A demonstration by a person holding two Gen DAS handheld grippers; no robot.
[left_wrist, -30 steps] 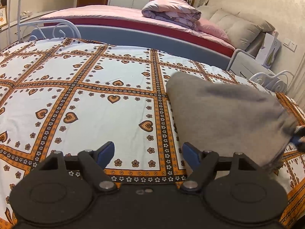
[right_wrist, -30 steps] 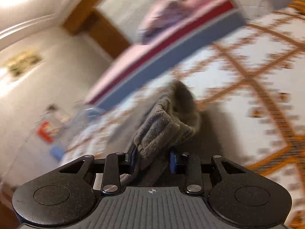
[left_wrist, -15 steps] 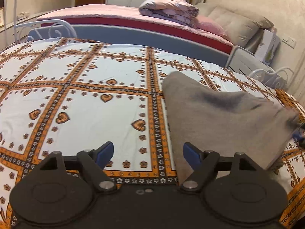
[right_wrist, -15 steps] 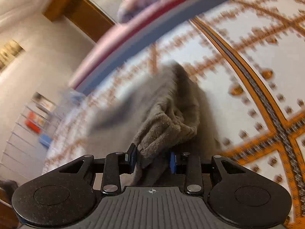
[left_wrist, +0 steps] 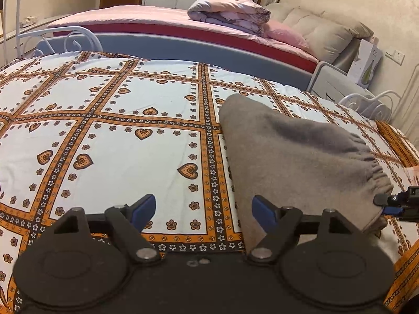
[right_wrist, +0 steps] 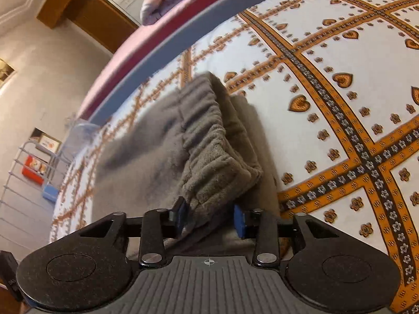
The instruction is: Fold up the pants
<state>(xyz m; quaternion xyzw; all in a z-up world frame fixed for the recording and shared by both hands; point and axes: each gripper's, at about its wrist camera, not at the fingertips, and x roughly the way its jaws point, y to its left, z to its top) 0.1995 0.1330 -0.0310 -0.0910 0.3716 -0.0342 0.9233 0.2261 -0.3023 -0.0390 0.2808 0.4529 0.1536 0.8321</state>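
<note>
Lower now than a second ago, the right gripper pinches the grey pants by their waistband just ahead of its fingers; the left gripper hangs spread, empty, pants just right. Beyond, patterned bedspread. Thick bunched fabric could slip out, spoiling the fold.

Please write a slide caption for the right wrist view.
Right hand-held gripper grips the elastic waistband of folded grey fleece pants over a heart-patterned orange-and-white bedspread.

Left hand-held gripper, jaws spread wide and empty, above the patterned bed. Ahead and to its right, grey pants, whose elastic waistband corner the right hand-held gripper pinches.
</note>
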